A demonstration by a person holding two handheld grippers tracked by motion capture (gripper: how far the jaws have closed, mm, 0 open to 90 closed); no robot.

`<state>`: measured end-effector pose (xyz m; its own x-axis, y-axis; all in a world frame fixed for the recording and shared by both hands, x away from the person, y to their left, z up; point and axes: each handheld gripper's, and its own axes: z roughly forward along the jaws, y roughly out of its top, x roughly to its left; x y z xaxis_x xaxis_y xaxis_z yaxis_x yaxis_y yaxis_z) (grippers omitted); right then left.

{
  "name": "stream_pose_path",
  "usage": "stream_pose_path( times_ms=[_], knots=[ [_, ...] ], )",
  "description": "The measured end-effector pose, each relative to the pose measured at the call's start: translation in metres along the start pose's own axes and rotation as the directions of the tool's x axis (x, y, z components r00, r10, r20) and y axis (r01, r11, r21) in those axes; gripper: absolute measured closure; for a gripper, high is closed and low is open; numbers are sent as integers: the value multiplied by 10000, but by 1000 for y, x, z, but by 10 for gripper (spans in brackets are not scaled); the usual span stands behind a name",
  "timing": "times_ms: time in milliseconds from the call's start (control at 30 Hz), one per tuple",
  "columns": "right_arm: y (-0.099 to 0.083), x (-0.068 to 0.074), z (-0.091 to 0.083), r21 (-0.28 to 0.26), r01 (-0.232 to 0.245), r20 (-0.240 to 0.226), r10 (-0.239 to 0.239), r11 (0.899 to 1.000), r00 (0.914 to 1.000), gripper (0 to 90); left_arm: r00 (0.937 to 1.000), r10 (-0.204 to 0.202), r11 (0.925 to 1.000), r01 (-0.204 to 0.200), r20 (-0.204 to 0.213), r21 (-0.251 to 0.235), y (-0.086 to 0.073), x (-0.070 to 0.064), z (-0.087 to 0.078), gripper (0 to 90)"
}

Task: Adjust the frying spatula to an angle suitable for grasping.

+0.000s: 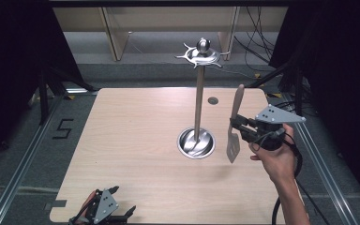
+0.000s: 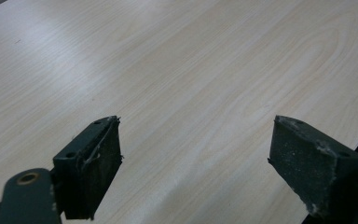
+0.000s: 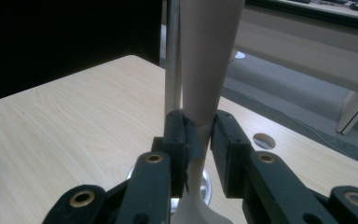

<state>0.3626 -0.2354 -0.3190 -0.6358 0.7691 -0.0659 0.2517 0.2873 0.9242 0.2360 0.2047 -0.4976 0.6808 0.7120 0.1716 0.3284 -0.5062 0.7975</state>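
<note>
A: Starting at the left, what is the left gripper (image 1: 104, 210) doing?

B: It lies on the tabletop (image 1: 136, 140), well to the near left of the utensil stand (image 1: 197, 101). Its fingers (image 2: 91, 170) are spread wide with bare wood between them, so it looks parked rather than at work.

A: And the stand itself?

B: A tall metal pole rising from a round dish base, with a ring of curved hooks (image 1: 201, 55) under a ball on top. No hook carries anything.

A: So the slotted spatula (image 1: 235, 123) goes there?

B: That is my guess. It sits just right of the stand, clear of the tabletop, with its handle up and its slotted blade hanging down. The right gripper (image 1: 237, 125) has its fingers (image 3: 179, 140) clamped on the handle's narrow neck, just above the blade.

A: Why grip so low?

B: Probably to leave the handle's top end free to reach a hook. The pole stands just behind the handle in the right gripper view.
</note>
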Motion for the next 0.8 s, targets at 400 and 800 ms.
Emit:
stream_pose_path(
  times_ms=[400,800],
  knots=[
    [22,-1,11,-168,298,269,-293,9994,9992,769,10000,33,10000,-33,-56,3,0,0,0,158],
    [40,1,23,-14,416,26,-416,9991,9991,768,10000,53,10000,-52,-36,37,0,1,0,158]
  ],
)
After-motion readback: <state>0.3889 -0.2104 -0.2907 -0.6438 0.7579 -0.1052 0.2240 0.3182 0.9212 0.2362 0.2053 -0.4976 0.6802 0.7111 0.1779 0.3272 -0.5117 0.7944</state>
